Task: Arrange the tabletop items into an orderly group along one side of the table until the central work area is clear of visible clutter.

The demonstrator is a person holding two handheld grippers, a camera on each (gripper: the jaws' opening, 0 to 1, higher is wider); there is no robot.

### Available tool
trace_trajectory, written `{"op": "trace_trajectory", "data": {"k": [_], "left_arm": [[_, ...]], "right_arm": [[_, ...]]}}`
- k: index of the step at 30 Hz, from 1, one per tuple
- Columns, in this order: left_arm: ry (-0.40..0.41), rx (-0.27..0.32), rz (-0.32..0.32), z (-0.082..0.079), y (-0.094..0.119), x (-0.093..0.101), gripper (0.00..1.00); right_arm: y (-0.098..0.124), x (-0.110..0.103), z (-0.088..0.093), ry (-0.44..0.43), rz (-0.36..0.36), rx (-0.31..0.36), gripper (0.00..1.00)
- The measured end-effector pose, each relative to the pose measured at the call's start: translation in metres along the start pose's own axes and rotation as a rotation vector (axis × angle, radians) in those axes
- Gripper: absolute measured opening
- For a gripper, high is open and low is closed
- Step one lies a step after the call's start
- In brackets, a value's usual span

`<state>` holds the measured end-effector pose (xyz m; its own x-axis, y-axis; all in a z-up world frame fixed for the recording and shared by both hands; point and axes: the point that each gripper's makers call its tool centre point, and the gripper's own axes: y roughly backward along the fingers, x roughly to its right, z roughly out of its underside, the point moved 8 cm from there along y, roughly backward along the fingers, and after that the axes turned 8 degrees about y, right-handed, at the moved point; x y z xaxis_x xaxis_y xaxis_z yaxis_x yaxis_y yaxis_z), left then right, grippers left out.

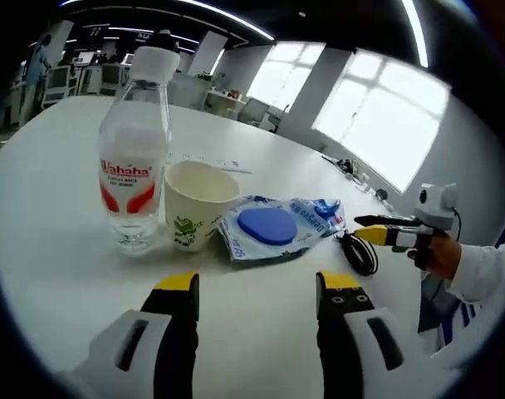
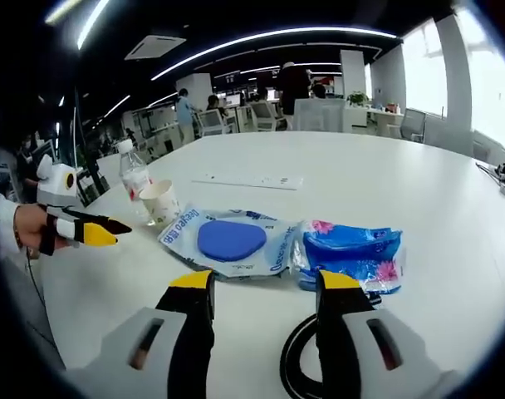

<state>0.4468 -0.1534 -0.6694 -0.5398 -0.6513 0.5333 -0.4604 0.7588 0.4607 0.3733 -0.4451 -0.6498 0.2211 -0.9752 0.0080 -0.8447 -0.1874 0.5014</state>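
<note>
On the white round table (image 1: 61,249), the left gripper view shows a clear water bottle (image 1: 136,150) with a white cap and a red-lettered label standing upright. Just beside it, on the view's right, stands a paper cup (image 1: 194,204) with a green print, open end up; whether the two touch I cannot tell. Next along lies a flat plastic packet with a blue oval pad (image 1: 267,226) inside, and past that a blue packet (image 1: 323,212) with pink flowers. A coil of black cable (image 1: 358,252) lies beyond the packets.

The left gripper (image 1: 257,287) hovers above bare tabletop in front of the cup and the pad packet — its yellow-tipped jaws stand apart with nothing between them. At the right of the same view the right gripper (image 1: 377,229) comes in, held by a hand (image 1: 442,256) in a white sleeve, its yellow tips pointing toward the cable.

In the right gripper view the right gripper (image 2: 265,287) has its jaws spread wide and empty, poised over the near edges of the pad packet (image 2: 232,239) and the blue packet (image 2: 352,253). The cable (image 2: 298,366) curves under the right-hand jaw. Farther off stand the bottle (image 2: 134,179) and cup (image 2: 161,202), close together. The left gripper (image 2: 95,230) enters from the left, held in a hand (image 2: 32,229) — its tips look nearly closed, though I cannot tell for sure from here
</note>
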Motion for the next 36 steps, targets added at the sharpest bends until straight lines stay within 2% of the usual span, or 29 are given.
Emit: {"op": "trace_trajectory", "data": {"k": [4,17,26,36], "left_arm": [[-0.050,-0.008,0.017,0.005,0.015,-0.002,0.60],[-0.068,-0.026,0.002,0.024,0.056,-0.013,0.66],[-0.065,-0.028,0.009,0.037,0.074,-0.010,0.74],[-0.090,-0.042,0.018,0.047,0.094,-0.008,0.81]], "right_arm": [[0.011,-0.002,0.007,0.001,-0.006,-0.008,0.49],[0.053,-0.007,0.034,-0.013,0.003,-0.031,0.54],[0.073,-0.012,0.048,-0.054,0.010,-0.033,0.64],[0.095,-0.021,0.058,-0.091,0.004,-0.031,0.68]]}}
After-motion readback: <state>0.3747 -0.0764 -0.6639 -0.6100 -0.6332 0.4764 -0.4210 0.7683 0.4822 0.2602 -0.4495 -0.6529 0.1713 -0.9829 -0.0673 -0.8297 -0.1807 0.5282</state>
